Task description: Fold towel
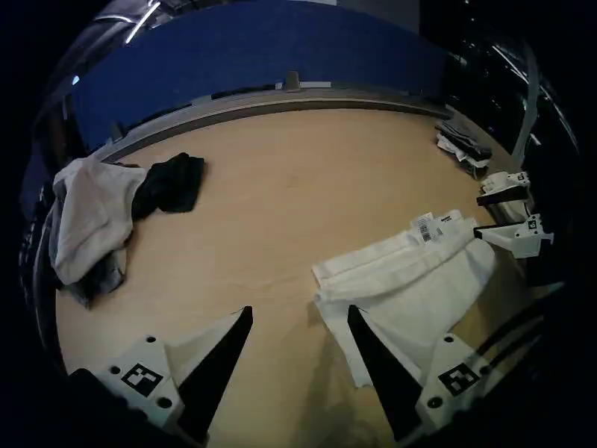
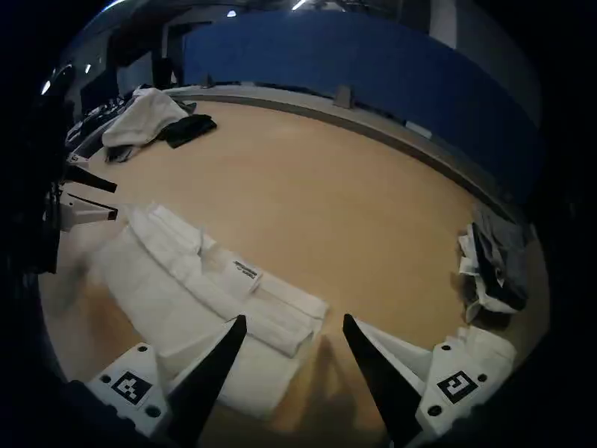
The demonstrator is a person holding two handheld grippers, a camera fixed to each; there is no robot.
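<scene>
**Both grippers open over a loosely folded towel**

We see the white towel (image 1: 407,280) lying on the wooden table (image 1: 298,179), gathered into long, loose folds. A label (image 1: 425,224) shows at its far edge in the left gripper view.

Our left gripper (image 1: 298,310) is released, with its jaws spread wide. The towel's near corner and some bare wood lie in the gap between them. One dark finger (image 1: 377,366) crosses in front of the cloth, and we cannot tell whether it touches.

Our right gripper (image 2: 293,319) is also released, jaws well apart, at the opposite end of the towel. One of its fingers overlaps the folded edge there. Neither gripper pinches the fabric.

A heap of pale cloths (image 1: 89,216) lies well apart from the towel, near the table's edge. A black garment (image 1: 173,183) lies against that heap on the side facing the towel. A stack of folded cloths (image 1: 463,145) sits at the table's edge beyond the label end of the towel. Farther beyond the towel, a blue partition (image 1: 261,52) runs along the back of the table.
</scene>
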